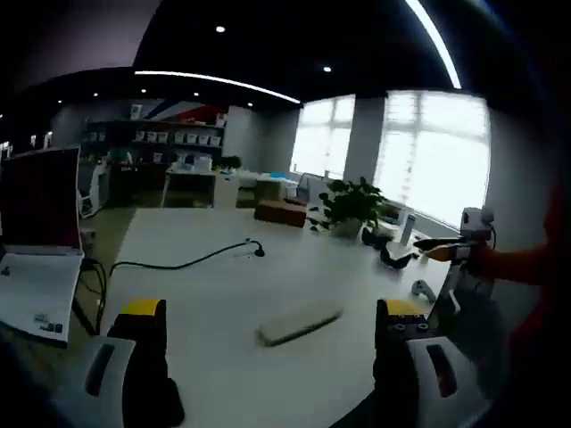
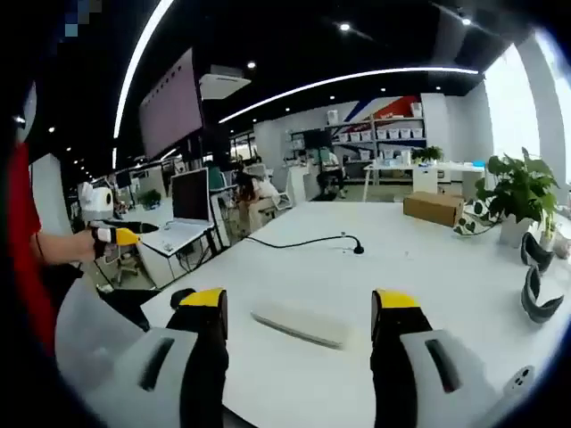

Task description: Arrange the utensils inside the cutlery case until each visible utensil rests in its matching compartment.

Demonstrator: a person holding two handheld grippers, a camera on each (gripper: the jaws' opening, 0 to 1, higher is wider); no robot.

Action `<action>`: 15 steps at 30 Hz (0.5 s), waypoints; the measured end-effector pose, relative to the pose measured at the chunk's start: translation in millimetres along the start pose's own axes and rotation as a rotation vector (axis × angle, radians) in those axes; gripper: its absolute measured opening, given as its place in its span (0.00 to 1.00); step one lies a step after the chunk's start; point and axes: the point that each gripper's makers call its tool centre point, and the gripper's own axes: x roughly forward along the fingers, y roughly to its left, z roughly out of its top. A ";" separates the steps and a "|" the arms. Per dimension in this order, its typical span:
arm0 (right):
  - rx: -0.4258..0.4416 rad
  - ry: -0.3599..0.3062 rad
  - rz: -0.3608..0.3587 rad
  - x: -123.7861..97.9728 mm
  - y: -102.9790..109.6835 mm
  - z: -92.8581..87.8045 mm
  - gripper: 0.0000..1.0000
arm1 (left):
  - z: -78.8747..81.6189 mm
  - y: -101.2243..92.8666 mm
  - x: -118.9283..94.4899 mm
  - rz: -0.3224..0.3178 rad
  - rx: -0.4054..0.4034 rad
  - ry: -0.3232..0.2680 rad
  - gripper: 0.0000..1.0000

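Both hand-held grippers hang above the white surface (image 1: 268, 374) with jaws spread wide and nothing between them. The left hand-held gripper (image 1: 275, 316) and the right hand-held gripper (image 2: 299, 308) each look straight at the case (image 1: 299, 323), a pale, long, flat box lying closed-looking on the surface just ahead of the jaws; in the right gripper view it sits between the yellow tips (image 2: 299, 325). No utensils can be made out; blur hides any detail.

The step in hand seems to be the approach. Best to bring one gripper down level to steady a long edge while the other works the lid or contents, keeping the case in both views.

Beyond it a black cable (image 2: 308, 241) trails across the surface, well apart. A plant (image 2: 517, 192), cardboard box (image 2: 433, 208) and dark objects (image 2: 533, 276) sit farther off. Nothing blocks the way.
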 end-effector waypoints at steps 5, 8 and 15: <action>-0.137 -0.007 -0.070 -23.1 3.4 1.3 0.79 | -2.7 -2.1 -42.0 0.065 -0.049 -0.033 1.00; -0.148 -0.063 -0.057 -24.4 11.2 13.8 0.99 | -10.2 -8.9 -42.5 0.056 -0.038 -0.007 1.00; -0.125 -0.043 -0.025 -21.7 16.3 9.4 0.98 | -6.6 -25.6 -31.9 0.038 -0.018 -0.041 1.00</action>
